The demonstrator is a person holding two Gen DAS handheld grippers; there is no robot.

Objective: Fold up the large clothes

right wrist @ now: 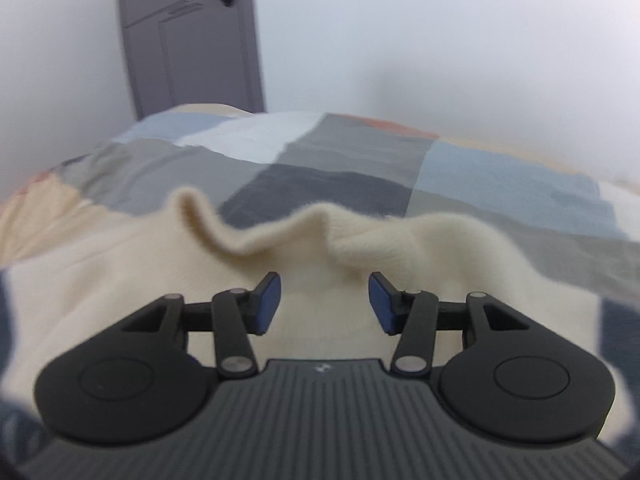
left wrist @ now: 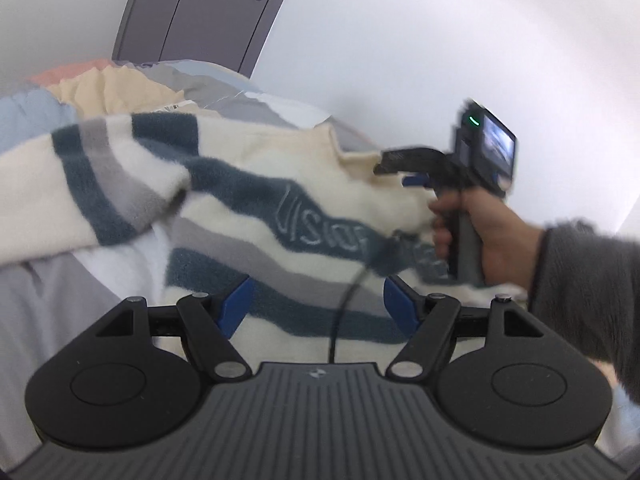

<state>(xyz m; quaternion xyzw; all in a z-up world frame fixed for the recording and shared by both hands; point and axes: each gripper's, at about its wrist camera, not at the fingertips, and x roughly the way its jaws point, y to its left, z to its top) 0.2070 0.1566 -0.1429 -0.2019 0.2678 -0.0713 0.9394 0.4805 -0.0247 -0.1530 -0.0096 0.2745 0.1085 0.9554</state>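
Note:
A fluffy cream sweater (left wrist: pixel 280 184) with blue and grey stripes lies spread on the bed, one sleeve (left wrist: pixel 80 184) folded across its left side. My left gripper (left wrist: pixel 318 304) hovers over the striped lower part, jaws wide open, nothing pinched. At the right, a hand (left wrist: pixel 492 232) holds my right gripper (left wrist: pixel 380 166), its tips at the wavy collar edge. In the right wrist view the right gripper (right wrist: pixel 326 304) sits over plain cream sweater (right wrist: pixel 120 280) just short of the collar rim (right wrist: pixel 256 240). Its jaws have narrowed but stand apart, and the pads press on no cloth.
The bed carries a patchwork quilt (right wrist: pixel 320 160) in grey, blue, beige and orange, bunched up at the back left (left wrist: pixel 120 88). A grey door (left wrist: pixel 192 12) stands behind in a white wall. A thin black cable (left wrist: pixel 344 308) runs across the sweater near my left gripper.

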